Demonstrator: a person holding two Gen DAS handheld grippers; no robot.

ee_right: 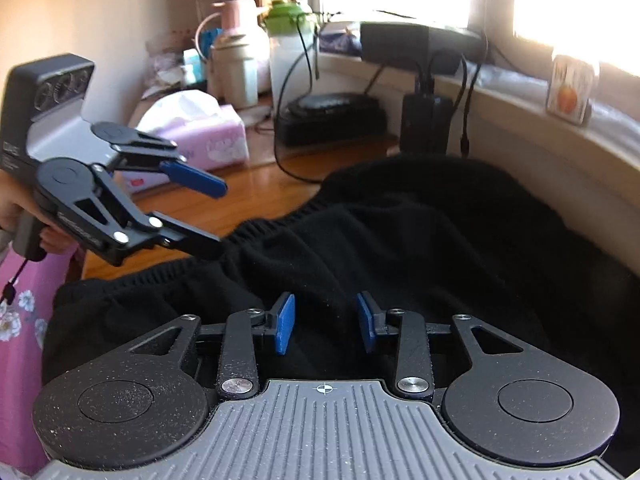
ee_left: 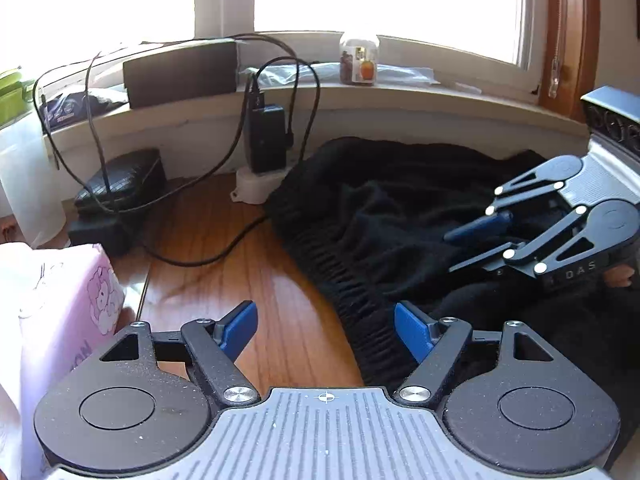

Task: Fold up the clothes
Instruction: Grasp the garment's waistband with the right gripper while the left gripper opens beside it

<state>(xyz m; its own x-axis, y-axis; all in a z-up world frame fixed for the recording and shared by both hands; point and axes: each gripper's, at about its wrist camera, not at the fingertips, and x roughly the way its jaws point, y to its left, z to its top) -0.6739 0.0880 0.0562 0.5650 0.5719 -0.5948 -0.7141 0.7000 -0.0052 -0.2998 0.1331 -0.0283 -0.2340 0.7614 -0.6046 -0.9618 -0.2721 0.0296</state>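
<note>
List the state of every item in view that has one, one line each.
Left gripper: open, empty, at the ribbed hem.
Right gripper: open, empty, over the cloth.
Black knitted garment: rumpled, unfolded, spread on the wooden table.
Pink tissue pack: open, tissue sticking out.
Black charger brick: standing upright, cable plugged in.
Small clear jar: upright on the windowsill.

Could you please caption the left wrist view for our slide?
Open left gripper hovers at the ribbed hem of a black sweater on a wooden table.

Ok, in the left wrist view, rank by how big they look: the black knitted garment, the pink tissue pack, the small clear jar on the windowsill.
1. Black knitted garment
2. Pink tissue pack, though nearness to the camera inflates it
3. Small clear jar
</note>
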